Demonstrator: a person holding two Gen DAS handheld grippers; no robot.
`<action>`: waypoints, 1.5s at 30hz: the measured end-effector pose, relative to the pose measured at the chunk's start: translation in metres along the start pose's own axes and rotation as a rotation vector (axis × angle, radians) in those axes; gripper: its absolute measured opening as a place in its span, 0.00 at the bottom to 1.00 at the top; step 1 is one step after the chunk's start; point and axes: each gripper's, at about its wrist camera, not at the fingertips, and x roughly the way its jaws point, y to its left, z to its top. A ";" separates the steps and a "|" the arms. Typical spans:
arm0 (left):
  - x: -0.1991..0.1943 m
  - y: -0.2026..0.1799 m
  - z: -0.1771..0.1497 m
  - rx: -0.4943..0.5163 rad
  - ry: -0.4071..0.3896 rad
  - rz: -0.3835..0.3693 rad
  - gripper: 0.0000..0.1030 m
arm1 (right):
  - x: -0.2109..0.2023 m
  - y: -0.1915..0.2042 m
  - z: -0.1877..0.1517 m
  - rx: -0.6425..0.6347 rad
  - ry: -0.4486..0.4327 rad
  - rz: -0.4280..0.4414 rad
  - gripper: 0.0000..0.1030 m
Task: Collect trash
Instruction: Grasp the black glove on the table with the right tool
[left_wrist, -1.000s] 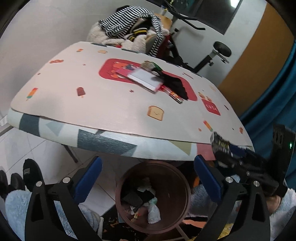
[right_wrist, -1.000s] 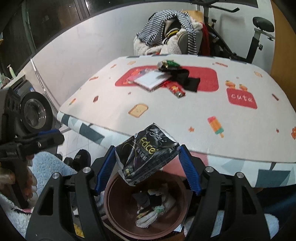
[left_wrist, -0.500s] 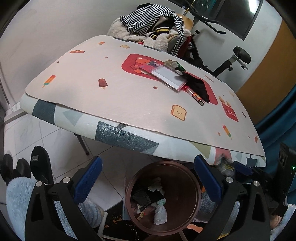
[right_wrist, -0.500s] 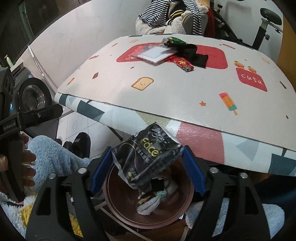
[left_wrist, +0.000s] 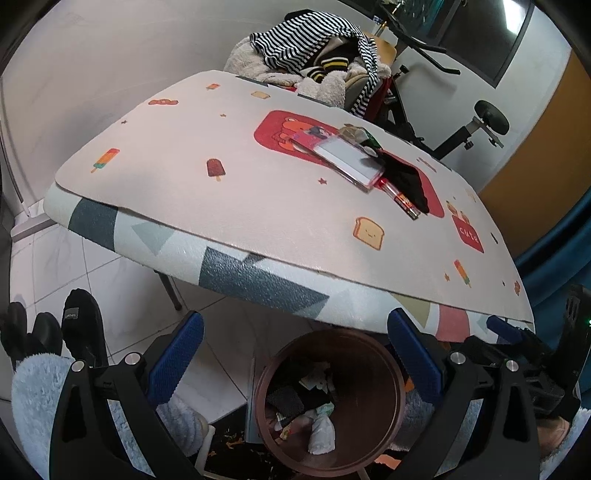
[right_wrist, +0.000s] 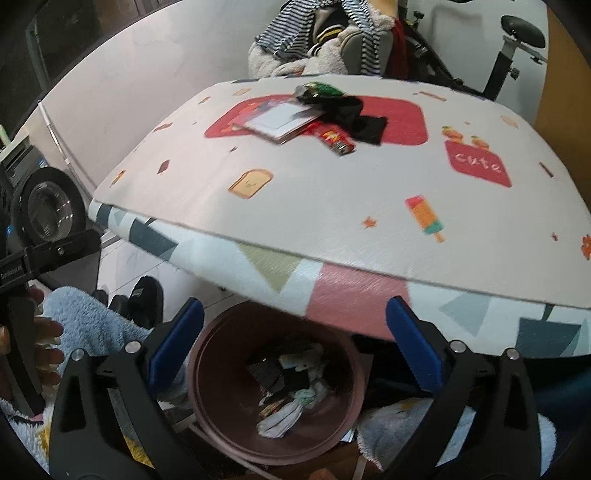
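Both grippers hung over the brown bin (right_wrist: 207, 376) on the floor, just under the near edge of the table (right_wrist: 332, 206). Right gripper (right_wrist: 295, 343) had its blue jaws spread wide and still opening, and nothing sat between them. Left gripper (left_wrist: 295, 354) had its jaws wide apart too, and it held nothing.

Some of the job looked done. Inside the bin lay a small heap of trash (right_wrist: 284, 391): white crumpled bits, a dark wrapper and some other scraps. The bin was far from full.

More was left on the table. A little pile sat together on the red patch at the far side of the table, well apart from the bin. It had a flat clear pouch (right_wrist: 280, 122) with a white sheet in it, a red snack wrapper (right_wrist: 334, 138), a shiny green wrapper (right_wrist: 319, 88) and a black piece (right_wrist: 360, 120) that could be cloth or a wrapper; I could not tell which. The red wrapper touched the pouch and the black piece. I could not tell which of these were trash and which were to keep.

So the job was part way through, I think. Each gripper was free to reach for the pile next.
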 end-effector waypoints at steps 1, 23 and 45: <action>0.000 0.001 0.002 -0.001 -0.005 0.001 0.94 | 0.001 -0.002 0.001 0.001 -0.002 -0.002 0.94; 0.039 0.020 0.089 -0.056 -0.080 0.002 0.94 | 0.064 -0.069 0.128 0.129 -0.109 -0.039 0.94; 0.136 0.014 0.147 -0.258 0.114 -0.203 0.82 | 0.112 -0.100 0.243 0.216 -0.167 0.033 0.20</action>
